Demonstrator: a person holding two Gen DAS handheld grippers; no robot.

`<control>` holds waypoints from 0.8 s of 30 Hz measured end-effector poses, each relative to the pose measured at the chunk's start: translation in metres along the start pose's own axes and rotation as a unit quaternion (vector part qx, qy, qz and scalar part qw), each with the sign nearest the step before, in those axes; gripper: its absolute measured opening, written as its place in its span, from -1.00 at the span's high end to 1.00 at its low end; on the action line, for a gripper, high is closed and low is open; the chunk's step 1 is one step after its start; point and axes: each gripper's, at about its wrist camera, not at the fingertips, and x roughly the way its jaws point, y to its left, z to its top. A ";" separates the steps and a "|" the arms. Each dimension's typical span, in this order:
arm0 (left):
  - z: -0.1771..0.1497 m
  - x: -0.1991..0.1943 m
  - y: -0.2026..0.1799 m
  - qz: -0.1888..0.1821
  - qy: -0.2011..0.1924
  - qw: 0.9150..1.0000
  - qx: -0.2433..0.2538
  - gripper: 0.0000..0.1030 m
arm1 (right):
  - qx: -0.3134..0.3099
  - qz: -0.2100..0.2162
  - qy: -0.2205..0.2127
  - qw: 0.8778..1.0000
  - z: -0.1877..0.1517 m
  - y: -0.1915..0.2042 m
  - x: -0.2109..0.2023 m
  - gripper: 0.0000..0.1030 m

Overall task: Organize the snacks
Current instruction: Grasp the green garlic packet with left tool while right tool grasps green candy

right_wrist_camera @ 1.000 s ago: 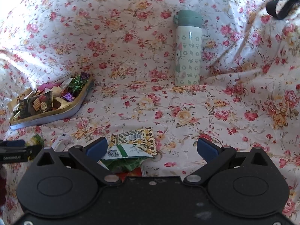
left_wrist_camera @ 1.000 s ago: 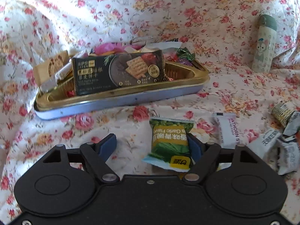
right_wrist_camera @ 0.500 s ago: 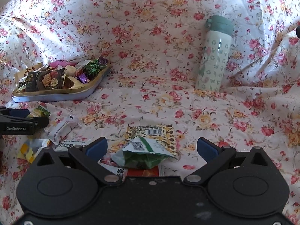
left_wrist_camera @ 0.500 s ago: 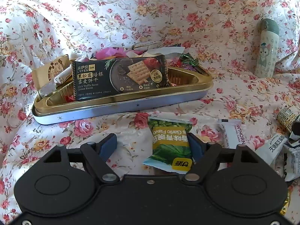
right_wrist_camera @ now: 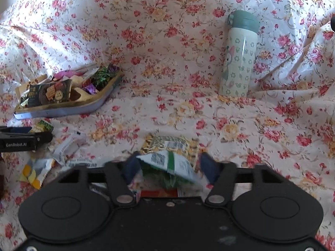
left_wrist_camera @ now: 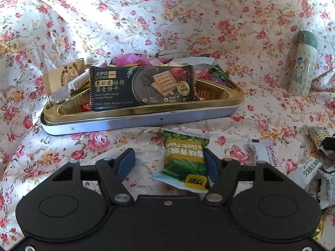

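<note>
A gold-lined tin tray (left_wrist_camera: 146, 119) holds a black cracker pack (left_wrist_camera: 142, 87) and several wrapped sweets; it also shows in the right wrist view (right_wrist_camera: 62, 110). My left gripper (left_wrist_camera: 168, 164) is open, with a green garlic-flavour snack packet (left_wrist_camera: 184, 161) lying on the cloth against its right finger. My right gripper (right_wrist_camera: 168, 165) has its fingers partly closed around a green and white packet (right_wrist_camera: 169, 165); I cannot tell if they touch it. A yellow patterned packet (right_wrist_camera: 167, 144) lies just beyond it.
A pale green flask (right_wrist_camera: 238, 56) stands upright at the back right, also in the left wrist view (left_wrist_camera: 301, 62). Loose white and yellow packets (left_wrist_camera: 266, 152) lie right of the left gripper. Floral cloth (right_wrist_camera: 188, 73) covers everything and rises behind.
My right gripper has narrowed its fingers around the green and white packet and swung left. My left gripper has drawn slightly nearer the tray, still open.
</note>
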 end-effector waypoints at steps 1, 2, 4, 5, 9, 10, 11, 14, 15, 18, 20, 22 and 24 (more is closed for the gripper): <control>0.000 0.000 0.000 0.000 -0.001 1.000 -0.002 -0.30 | 0.002 0.000 -0.002 1.000 0.001 0.000 0.001 0.06; 0.000 0.000 0.001 0.001 -0.002 1.000 -0.003 -0.27 | 0.004 -0.001 -0.006 1.000 0.002 0.000 0.002 0.07; 0.000 0.000 0.002 0.002 -0.003 1.000 -0.006 -0.24 | 0.007 -0.001 -0.011 1.000 0.004 -0.002 0.004 0.09; 0.000 -0.001 0.002 0.002 -0.004 1.000 -0.008 -0.23 | 0.008 -0.002 -0.014 1.000 0.006 -0.003 0.004 0.13; 0.000 0.000 0.002 0.003 -0.004 1.000 -0.008 -0.23 | 0.022 -0.004 -0.023 0.999 0.013 -0.010 0.007 0.30; 0.000 0.000 0.002 0.003 -0.004 1.000 -0.008 -0.23 | 0.029 -0.006 -0.022 0.999 0.016 -0.012 0.009 0.30; 0.000 0.000 0.002 0.003 -0.004 1.000 -0.009 -0.23 | 0.039 -0.009 -0.020 0.999 0.018 -0.016 0.011 0.32; 0.000 0.000 0.002 0.003 -0.004 1.000 -0.008 -0.23 | 0.078 -0.021 -0.012 0.997 0.022 -0.029 0.019 0.32; 0.000 0.000 0.002 0.003 -0.004 1.000 -0.008 -0.23 | 0.095 -0.025 -0.005 0.995 0.024 -0.035 0.022 0.31; 0.000 0.000 0.002 0.004 -0.004 1.000 -0.008 -0.23 | 0.159 -0.032 0.018 0.987 0.028 -0.059 0.033 0.26; 0.000 0.000 0.002 0.004 -0.004 1.000 -0.008 -0.23 | 0.193 -0.036 0.024 0.980 0.028 -0.074 0.035 0.25; 0.000 0.000 0.002 0.004 -0.004 1.000 -0.008 -0.23 | 0.223 -0.036 0.022 0.974 0.029 -0.087 0.032 0.17; 0.000 0.000 0.002 0.003 -0.004 1.000 -0.008 -0.23 | 0.233 -0.032 0.013 0.972 0.028 -0.092 0.022 0.03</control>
